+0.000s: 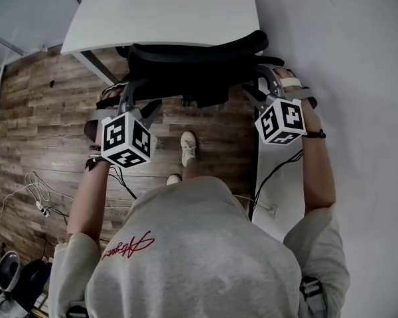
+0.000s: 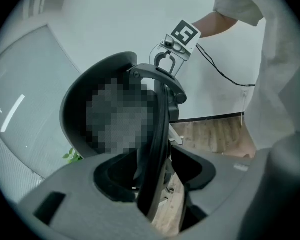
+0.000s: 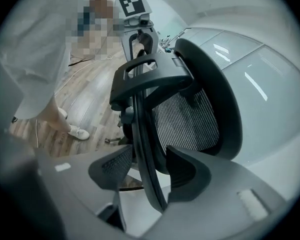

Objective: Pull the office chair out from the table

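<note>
The black office chair [image 1: 199,65] has a smooth, matt plastic frame and a woven mesh backrest [image 3: 187,116]. The white worktop [image 1: 166,12] looks smooth and satin. The brown plank floor [image 1: 46,124] is grained wood, and the grey sweatshirt [image 1: 199,257] is soft cloth. The left gripper [image 2: 155,181] and right gripper [image 3: 142,176] are matt grey plastic.

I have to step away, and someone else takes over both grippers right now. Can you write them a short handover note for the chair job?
Left gripper: open, jaws straddling the backrest rim with gaps on both sides, not clamped.
Right gripper: open, likewise around the rim on the backrest's other side.
Office chair: close against the edge of the white table, backrest toward the person.
Done: both grippers are lined up on the backrest.
Left: close both on the rim, then draw the chair back over the wood floor, away from the table.
</note>
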Demonstrator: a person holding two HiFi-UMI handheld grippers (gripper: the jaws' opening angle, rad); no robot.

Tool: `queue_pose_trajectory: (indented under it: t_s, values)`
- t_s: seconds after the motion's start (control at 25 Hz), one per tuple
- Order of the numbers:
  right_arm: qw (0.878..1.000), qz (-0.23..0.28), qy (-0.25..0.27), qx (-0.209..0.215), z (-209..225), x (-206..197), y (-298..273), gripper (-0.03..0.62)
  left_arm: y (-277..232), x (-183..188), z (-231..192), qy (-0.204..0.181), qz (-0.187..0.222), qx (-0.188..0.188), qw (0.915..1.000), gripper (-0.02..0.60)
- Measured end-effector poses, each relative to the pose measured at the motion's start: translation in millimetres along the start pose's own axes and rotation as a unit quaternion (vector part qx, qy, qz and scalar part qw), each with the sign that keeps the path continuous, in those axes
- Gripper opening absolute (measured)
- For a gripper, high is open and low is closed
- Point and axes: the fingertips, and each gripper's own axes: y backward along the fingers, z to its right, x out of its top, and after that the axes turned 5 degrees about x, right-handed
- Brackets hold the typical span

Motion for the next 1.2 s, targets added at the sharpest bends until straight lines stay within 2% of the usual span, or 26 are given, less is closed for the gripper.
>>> queue_pose_trajectory:
  t_s: [0.28, 0.56, 0.76, 0.96, 1.2]
  values:
    - [0.999, -0.037, 0.039, 0.008, -3, -8, -21, 0.213, -14, -2, 2, -0.061, -0.040, -0.007, 0.9973, 0.216]
    - [0.996, -0.060, 0.062, 0.023, -5, -15, -38, 0.199, -32, 0, 10, -0.097, -0.057, -0.024, 0.9934, 0.195]
    - [0.995, -0.070, 0.060, 0.035, -12, -20, -53, 0.147, -43, 0, 17, -0.107, -0.066, -0.033, 0.9915, 0.155]
    - [0.993, -0.078, 0.075, 0.042, -11, -19, -58, 0.141, -44, -3, 18, -0.116, -0.079, -0.037, 0.9894, 0.130]
    - [0.995, -0.063, 0.063, 0.035, -10, -17, -56, 0.136, -43, -2, 16, -0.130, -0.083, -0.026, 0.9878, 0.119]
